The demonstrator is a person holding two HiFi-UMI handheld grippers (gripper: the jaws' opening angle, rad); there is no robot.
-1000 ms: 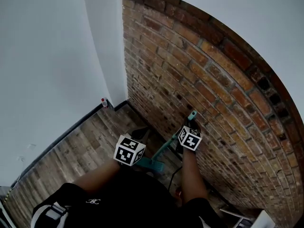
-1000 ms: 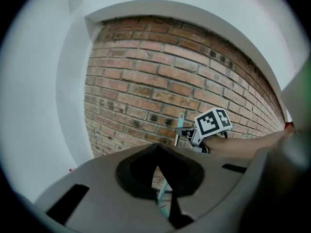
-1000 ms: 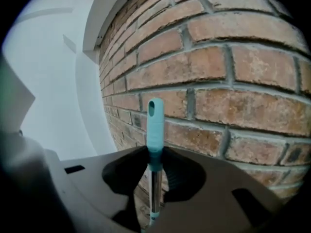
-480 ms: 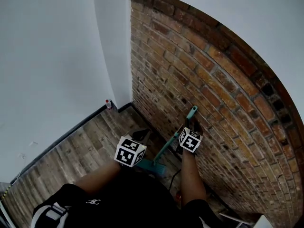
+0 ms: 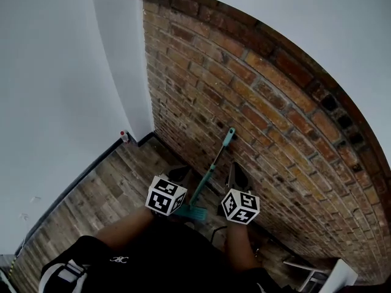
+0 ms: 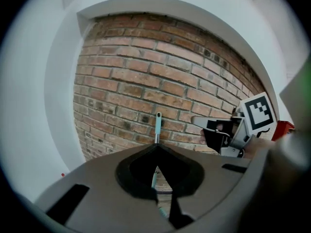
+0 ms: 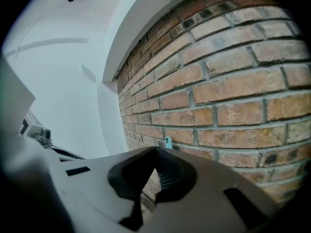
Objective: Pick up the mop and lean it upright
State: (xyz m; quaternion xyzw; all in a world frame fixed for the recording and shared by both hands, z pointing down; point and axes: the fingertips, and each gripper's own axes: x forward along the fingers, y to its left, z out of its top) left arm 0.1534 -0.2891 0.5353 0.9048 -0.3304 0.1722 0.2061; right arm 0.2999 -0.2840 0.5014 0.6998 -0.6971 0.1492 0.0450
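Observation:
The mop [image 5: 214,163] stands leaning on the brick wall [image 5: 275,102], its teal handle end up and its teal head [image 5: 192,212] on the wooden floor. No gripper holds it. My right gripper [image 5: 237,173] is shut and empty, a little to the right of the shaft. In the right gripper view its jaws [image 7: 156,149] meet, with only the handle tip [image 7: 168,141] showing beyond them. My left gripper [image 5: 181,172] is shut just left of the shaft. In the left gripper view the mop handle [image 6: 158,125] rises beyond the closed tips [image 6: 156,147].
A white wall [image 5: 61,72] meets the brick wall in a corner at the left. A small red-capped bottle [image 5: 124,135] stands by the baseboard there. White objects [image 5: 333,276] lie on the floor at the lower right. My legs fill the bottom of the head view.
My right gripper has let go of the mop handle, drawn back and shut. The mop now rests on the wall by itself. The left gripper has stayed in place.

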